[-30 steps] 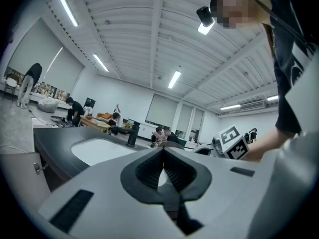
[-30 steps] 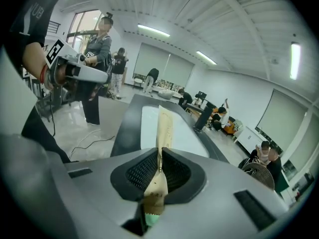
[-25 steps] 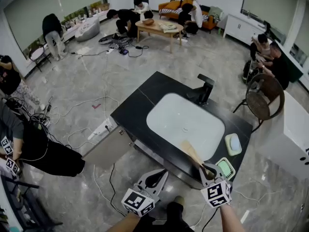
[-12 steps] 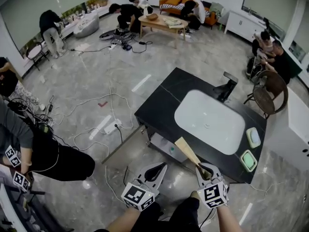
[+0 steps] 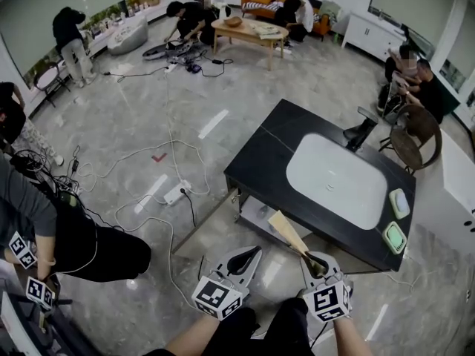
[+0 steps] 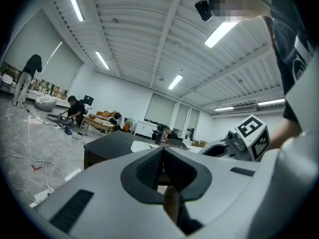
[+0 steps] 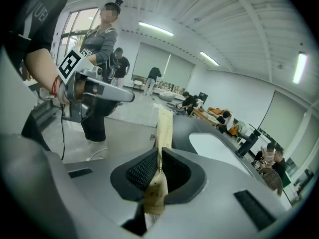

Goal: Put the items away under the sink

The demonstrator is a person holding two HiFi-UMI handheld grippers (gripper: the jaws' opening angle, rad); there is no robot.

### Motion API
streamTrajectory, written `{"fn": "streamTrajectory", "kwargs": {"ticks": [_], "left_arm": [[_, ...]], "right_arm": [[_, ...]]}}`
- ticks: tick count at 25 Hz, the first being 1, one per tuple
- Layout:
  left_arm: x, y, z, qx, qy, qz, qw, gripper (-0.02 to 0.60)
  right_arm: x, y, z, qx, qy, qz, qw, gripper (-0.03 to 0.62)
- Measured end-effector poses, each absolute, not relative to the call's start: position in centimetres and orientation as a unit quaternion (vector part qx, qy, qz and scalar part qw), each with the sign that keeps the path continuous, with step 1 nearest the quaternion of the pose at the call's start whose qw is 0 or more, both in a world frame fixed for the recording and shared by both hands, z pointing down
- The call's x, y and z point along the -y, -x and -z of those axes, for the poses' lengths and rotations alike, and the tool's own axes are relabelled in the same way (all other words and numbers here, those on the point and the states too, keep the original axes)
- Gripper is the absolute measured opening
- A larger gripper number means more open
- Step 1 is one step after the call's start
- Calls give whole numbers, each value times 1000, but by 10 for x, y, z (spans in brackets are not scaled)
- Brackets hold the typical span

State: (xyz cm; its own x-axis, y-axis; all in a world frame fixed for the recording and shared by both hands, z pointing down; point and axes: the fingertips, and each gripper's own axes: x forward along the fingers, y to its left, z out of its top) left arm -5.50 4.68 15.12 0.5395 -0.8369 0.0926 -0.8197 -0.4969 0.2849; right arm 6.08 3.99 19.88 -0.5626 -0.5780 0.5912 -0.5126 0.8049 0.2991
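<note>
**Spatula held in the right tool, near the front of the table**

We hold both tools low and side by side in front of the black table (image 5: 271, 150). Our bare forearms (image 5: 194, 340) come in from the bottom edge of the head view. Both tools point toward the corner of the table nearest us.

The right tool (image 5: 312, 262) is clamped on the thin handle end of a wooden spatula (image 5: 287, 231). In the right gripper view its ribbed pads (image 7: 142, 171) press on the handle from both sides. From there the spatula (image 7: 164, 126) rises straight out toward the table. The flat blade is tilted up and, in the head view, lies over the front edge of the table, before the white sink (image 5: 338, 180). Just beside it is the open shelf (image 5: 256, 212) below the sink.

The left tool (image 5: 249, 254) sits to the left of the right one, farther from the sink. In the left gripper view, the left tool (image 6: 162, 159) has its jaws together and holds nothing. Its view tilts up, taking in the ceiling above the table.

On the table, a black faucet (image 5: 361, 132) stands at the far side of the sink. Two small green dishes (image 5: 399, 202) lie on the table at the sink's right end.
</note>
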Motion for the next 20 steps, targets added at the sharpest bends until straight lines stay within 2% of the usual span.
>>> {"fn": "streamTrajectory", "kwargs": {"ticks": [10, 20], "left_arm": [[-55, 69, -170, 494, -855, 29, 158, 7], [-70, 51, -191, 515, -840, 20, 166, 8]], "right_arm": [[-54, -42, -213, 890, -287, 52, 351, 46], [-77, -62, -232, 894, -267, 53, 356, 46]]}}
